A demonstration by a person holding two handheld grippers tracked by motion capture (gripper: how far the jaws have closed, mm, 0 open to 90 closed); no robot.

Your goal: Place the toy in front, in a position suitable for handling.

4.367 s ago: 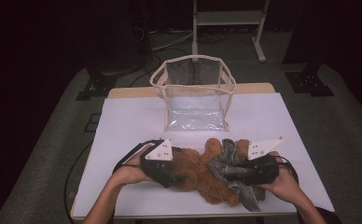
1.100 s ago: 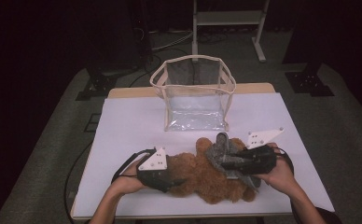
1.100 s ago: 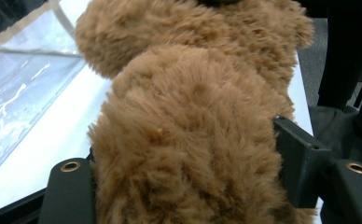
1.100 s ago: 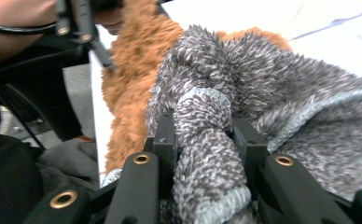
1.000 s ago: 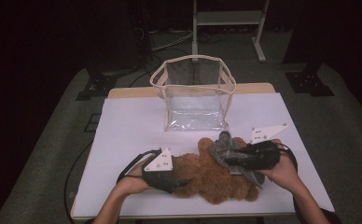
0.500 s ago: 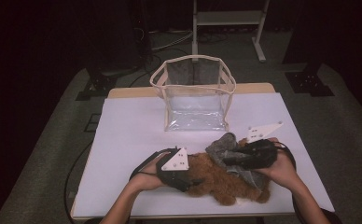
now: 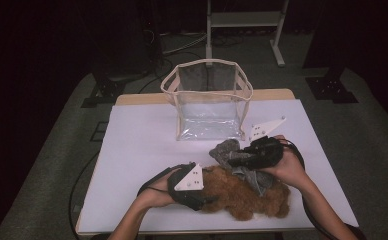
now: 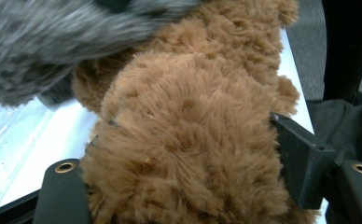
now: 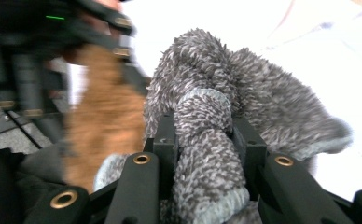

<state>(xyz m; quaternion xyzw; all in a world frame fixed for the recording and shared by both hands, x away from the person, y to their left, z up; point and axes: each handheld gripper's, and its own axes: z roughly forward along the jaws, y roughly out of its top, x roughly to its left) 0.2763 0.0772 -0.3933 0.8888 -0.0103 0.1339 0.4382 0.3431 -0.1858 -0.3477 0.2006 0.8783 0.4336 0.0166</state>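
Note:
A brown plush bear (image 7: 244, 197) lies along the table's front edge. My left gripper (image 7: 202, 201) is shut on one end of it; in the left gripper view the fur (image 8: 184, 135) bulges between the two black jaws. A grey fuzzy garment (image 7: 225, 150) is partly draped over the bear and bunched up above it. My right gripper (image 7: 238, 159) is shut on that garment, and in the right gripper view a fold of the grey knit (image 9: 263, 102) is pinched between the jaws of the right gripper (image 9: 202, 135). The right gripper view also has the brown fur (image 9: 107, 107) blurred at left.
A clear plastic bag with cream trim (image 7: 209, 100) stands open-topped at the back middle of the white table (image 7: 142, 140), just beyond the grey garment. Cables trail from both grippers. A metal stand (image 7: 242, 20) is on the floor behind.
The right gripper has drawn the grey garment up and back toward the clear bag, peeling it off the bear. The left gripper has slid right along the bear and keeps its grip.

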